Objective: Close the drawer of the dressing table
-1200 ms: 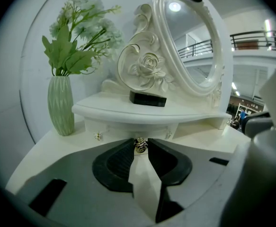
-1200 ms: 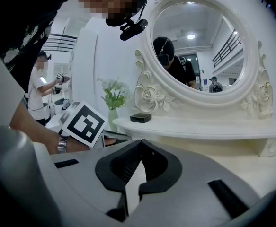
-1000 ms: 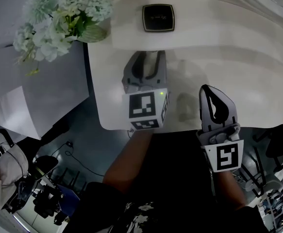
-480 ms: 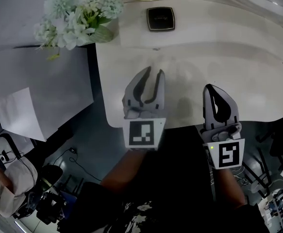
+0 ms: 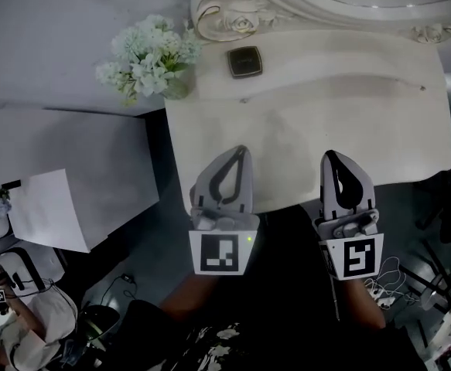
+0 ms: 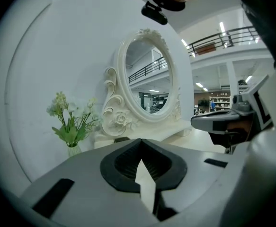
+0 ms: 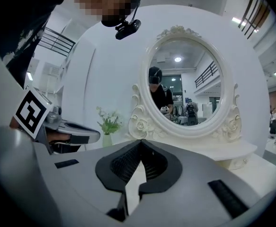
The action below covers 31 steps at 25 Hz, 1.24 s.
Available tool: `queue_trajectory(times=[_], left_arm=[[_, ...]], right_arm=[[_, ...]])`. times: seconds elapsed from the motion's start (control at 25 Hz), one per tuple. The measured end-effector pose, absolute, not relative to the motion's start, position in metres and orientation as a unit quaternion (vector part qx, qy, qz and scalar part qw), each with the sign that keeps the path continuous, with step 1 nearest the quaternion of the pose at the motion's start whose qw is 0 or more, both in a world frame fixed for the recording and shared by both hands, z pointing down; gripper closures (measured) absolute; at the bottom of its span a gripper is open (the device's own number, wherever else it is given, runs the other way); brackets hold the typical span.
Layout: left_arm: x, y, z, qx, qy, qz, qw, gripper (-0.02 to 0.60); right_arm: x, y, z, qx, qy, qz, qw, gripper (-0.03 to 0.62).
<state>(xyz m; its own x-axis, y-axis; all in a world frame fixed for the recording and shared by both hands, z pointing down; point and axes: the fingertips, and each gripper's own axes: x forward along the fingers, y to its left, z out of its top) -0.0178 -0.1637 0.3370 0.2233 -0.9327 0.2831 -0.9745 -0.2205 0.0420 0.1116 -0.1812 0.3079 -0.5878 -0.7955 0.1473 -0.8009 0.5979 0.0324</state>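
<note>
**A:** What does the head view show?

**B:** The left tool [image 5: 240,151] and right tool [image 5: 333,156] point at a cream bench [image 5: 349,114]. Both have their jaws together, holding nothing, with the tips just over the bench's front edge. The drawer sits under that edge, hidden from above. Flowers [image 5: 149,56] and a black case [image 5: 244,62] stand by the mirror's base. Grey floor with cables surrounds the bench.

**A:** And the left tool view?

**B:** Closed jaws face the oval mirror [image 6: 149,74], with the flowers to its left. Behind are a curved white wall and a railed balcony.

**A:** The right tool view?

**B:** Closed jaws face the mirror, with the bench top below it. The left tool shows at the left side.
</note>
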Motion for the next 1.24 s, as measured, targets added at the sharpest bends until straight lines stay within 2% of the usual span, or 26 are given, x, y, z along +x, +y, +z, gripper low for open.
queue_trajectory(times=[0.2,0.36,0.6,1.24], left_arm=[[-0.011,-0.168,0.306,0.795,-0.595,0.106,0.05,0.578],[-0.005,-0.171,0.286,0.802,-0.592,0.073,0.04,0.578],[0.007,-0.159,0.254,0.822,-0.565,0.069,-0.016,0.578],[-0.008,-0.149,0.231,0.824,-0.563,0.059,-0.03,0.578]], right_arm=[[0.121,-0.179,0.295,0.474,-0.878,-0.001,0.073,0.595],[0.127,-0.178,0.286,0.494,-0.866,-0.025,0.069,0.595],[0.122,-0.163,0.257,0.502,-0.861,-0.05,0.058,0.595],[0.103,-0.139,0.228,0.496,-0.864,-0.059,0.059,0.595]])
